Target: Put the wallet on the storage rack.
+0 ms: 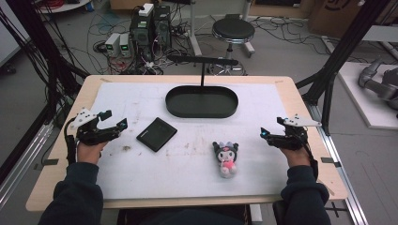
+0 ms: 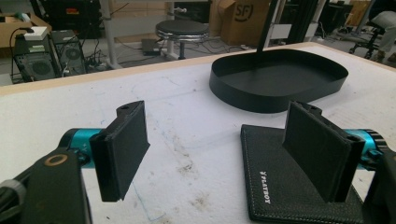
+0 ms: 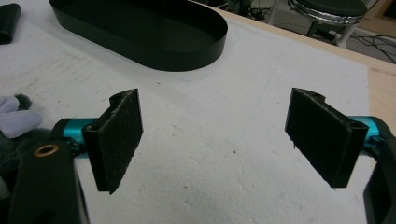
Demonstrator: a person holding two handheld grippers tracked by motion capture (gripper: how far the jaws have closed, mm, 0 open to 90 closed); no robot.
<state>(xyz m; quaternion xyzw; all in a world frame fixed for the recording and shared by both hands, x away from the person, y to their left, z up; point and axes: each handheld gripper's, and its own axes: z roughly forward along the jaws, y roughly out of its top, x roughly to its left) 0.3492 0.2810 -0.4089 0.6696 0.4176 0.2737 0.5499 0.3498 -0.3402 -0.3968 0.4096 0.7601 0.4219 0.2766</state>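
A black oval tray [image 1: 202,111] stands at the back middle of the white mat, with a thin post rising behind it. In front of it, to the left, lies a black wallet [image 1: 156,134]. A small plush doll [image 1: 225,158] with dark ears and a pink body lies at the front, right of centre. My left gripper [image 1: 114,120] hovers at the mat's left edge, open and empty; in the left gripper view the wallet [image 2: 285,186] lies under the right jaw and the tray [image 2: 275,79] beyond. My right gripper [image 1: 272,127] hovers at the right, open and empty, with the doll [image 3: 14,126] at its left.
The white mat [image 1: 141,178] covers a wooden table [image 1: 65,154]. Behind the table are a round stool [image 1: 233,32], computer boxes [image 1: 150,28] and many floor cables. Black frame posts [image 1: 342,51] stand at the right, and a robot arm [image 1: 378,84] lies on a white board.
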